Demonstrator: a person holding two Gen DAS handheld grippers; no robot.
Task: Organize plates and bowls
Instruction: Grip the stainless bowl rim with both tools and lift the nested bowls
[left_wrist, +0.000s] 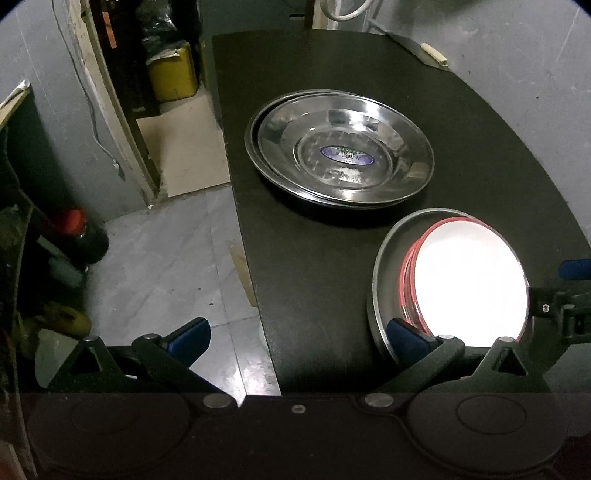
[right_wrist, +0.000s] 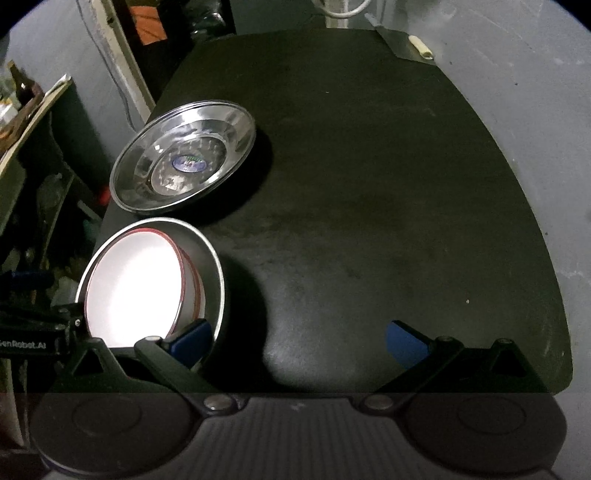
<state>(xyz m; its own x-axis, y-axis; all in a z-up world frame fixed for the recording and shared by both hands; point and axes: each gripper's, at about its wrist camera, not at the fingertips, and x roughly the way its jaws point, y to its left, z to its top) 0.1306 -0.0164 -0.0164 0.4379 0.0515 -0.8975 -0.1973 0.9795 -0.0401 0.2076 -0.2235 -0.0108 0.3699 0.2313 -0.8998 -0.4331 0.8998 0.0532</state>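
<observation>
Two steel plates lie stacked on the black table, the upper one bearing an oval sticker; the stack shows at the left in the right wrist view. Nearer me, white bowls with red rims nest inside a steel bowl, also seen as nested bowls. My left gripper is open, its right pad at the steel bowl's near rim. My right gripper is open too, its left pad by the same bowl's rim, nothing between the fingers.
The table's left edge drops to a grey tiled floor with a yellow canister in a doorway and a red-capped bottle. A cleaver with a pale handle lies at the table's far right corner. A grey wall borders the right side.
</observation>
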